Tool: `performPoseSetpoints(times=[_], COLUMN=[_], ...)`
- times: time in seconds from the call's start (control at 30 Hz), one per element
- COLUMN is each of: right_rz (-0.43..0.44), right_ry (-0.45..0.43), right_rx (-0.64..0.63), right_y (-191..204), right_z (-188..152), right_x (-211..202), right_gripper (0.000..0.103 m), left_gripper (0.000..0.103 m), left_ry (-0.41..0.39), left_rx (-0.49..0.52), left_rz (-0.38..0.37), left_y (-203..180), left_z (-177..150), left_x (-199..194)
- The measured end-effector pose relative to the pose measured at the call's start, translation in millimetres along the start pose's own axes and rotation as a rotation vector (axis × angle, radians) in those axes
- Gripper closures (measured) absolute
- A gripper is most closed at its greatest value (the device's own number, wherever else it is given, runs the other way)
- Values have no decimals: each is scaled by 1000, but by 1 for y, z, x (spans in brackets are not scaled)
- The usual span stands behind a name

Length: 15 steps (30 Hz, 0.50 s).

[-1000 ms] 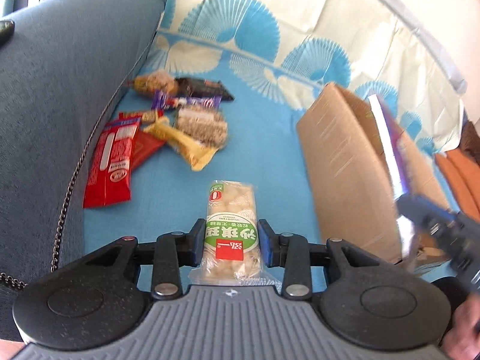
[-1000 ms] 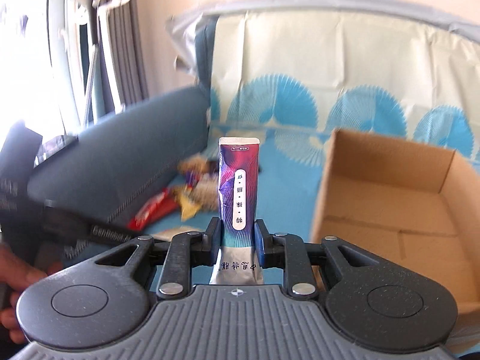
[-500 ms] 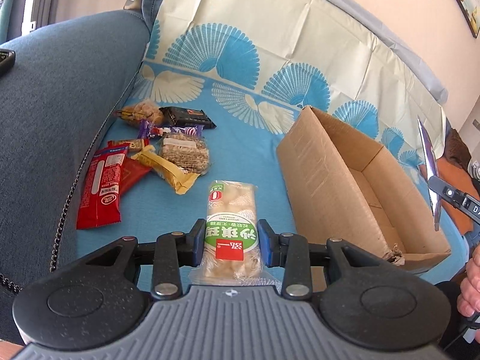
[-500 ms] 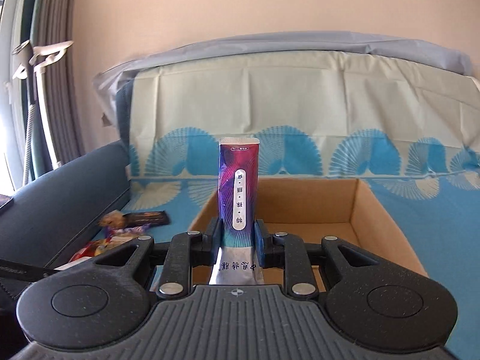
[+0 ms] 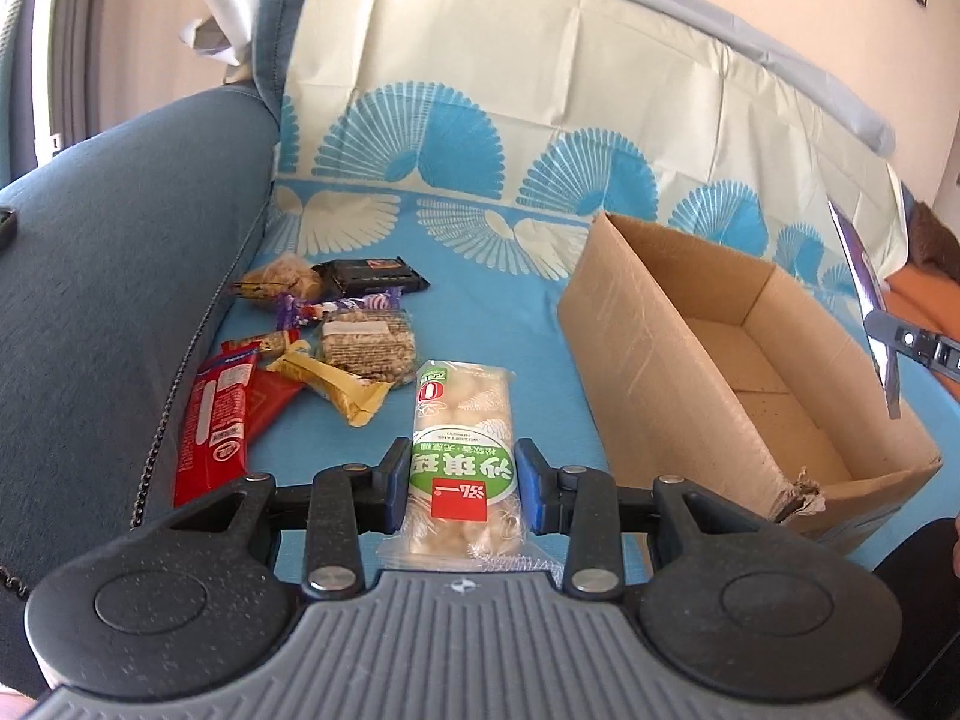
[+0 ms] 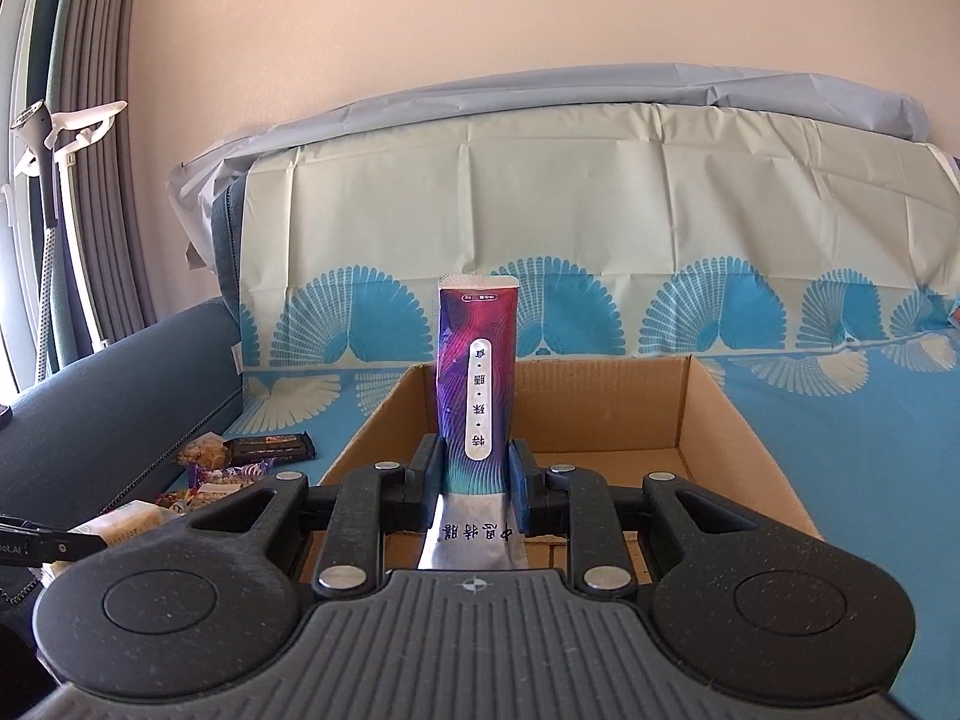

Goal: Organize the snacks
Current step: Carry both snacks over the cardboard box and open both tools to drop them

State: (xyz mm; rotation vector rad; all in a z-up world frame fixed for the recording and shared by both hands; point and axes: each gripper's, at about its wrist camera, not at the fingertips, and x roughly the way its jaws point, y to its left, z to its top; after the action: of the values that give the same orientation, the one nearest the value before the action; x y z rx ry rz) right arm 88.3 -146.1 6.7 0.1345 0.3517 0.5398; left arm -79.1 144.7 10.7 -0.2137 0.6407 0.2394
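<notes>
- Currently, a purple foil snack stick [image 6: 477, 396] is being clamped upright between the pads of the right gripper [image 6: 474, 474] at the lower centre of the right wrist view, directly before the near rim of the cardboard box [image 6: 708, 396].
- Likewise, a green-labelled rice snack pack [image 5: 462, 456] is being pinched across its middle by the left gripper [image 5: 462, 483] at the lower centre of the left wrist view, the box [image 5: 636, 336] lying to its right.
- For a clean drop, each snack is best being carried past the rim and lowered before the jaws are being parted, so nothing is being snagged on the wall.
- Inside, only bare cardboard is being shown; the box looks empty.
- Farther off at middle left, a loose snack pile [image 5: 324, 336] is being left on the blue patterned cover [image 5: 492, 312].
</notes>
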Motion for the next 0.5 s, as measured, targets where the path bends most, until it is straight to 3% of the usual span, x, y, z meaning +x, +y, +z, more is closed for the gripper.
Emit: performPoseSetpoints(times=[0.2,0.5], right_rz=[-2,-12], right_ry=[-1,-13], right_rx=[8,71], right_y=[-1,-17], right_z=[-1,1], right_x=[5,8], right_gripper=[79,79], left_gripper=[63,63], left_ry=[-8,-63], left_rx=[-60,-2], left_rz=[-27,-81], left_y=[-21,-80], left_z=[18,54], left_x=[2,2])
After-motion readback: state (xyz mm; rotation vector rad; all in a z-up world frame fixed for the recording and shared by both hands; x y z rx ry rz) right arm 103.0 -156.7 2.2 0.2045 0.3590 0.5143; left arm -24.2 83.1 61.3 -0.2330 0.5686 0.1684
